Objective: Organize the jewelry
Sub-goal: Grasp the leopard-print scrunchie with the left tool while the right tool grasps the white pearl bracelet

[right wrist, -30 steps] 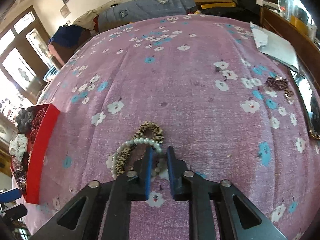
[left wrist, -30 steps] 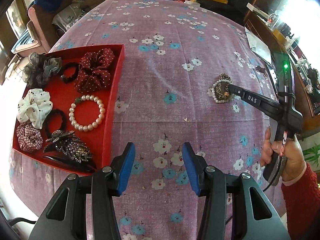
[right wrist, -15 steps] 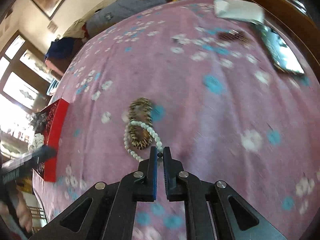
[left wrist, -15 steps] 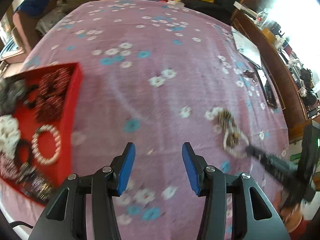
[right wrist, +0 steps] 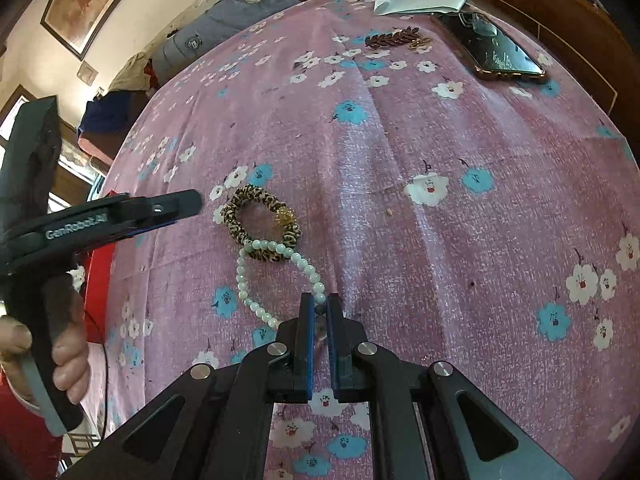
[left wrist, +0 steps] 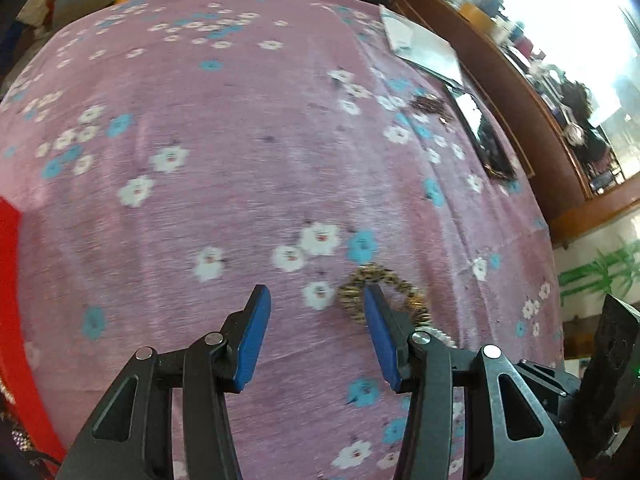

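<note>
My right tool (right wrist: 319, 312) is pinched nearly closed on the near end of the pale bead bracelet (right wrist: 256, 272), one bead caught between its blue pads (right wrist: 307, 344). The bracelet's loop runs away from the tool across the pink floral cloth (right wrist: 400, 184), and its far end overlaps the leopard-print scrunchie (right wrist: 260, 220), which carries a small gold charm. My left tool (left wrist: 316, 336) stands wide with nothing between its pads; in its own view the scrunchie (left wrist: 380, 292) lies just beyond and partly behind its right pad (left wrist: 380, 340). From the right wrist view, the left tool (right wrist: 176, 206) tips sit just beside the scrunchie without touching it. A red tray (left wrist: 10, 280) shows at the left edge, well apart. A leaf-shaped hair clip (right wrist: 394, 38) and a phone (right wrist: 496, 54) lie far back on the cloth.
</note>
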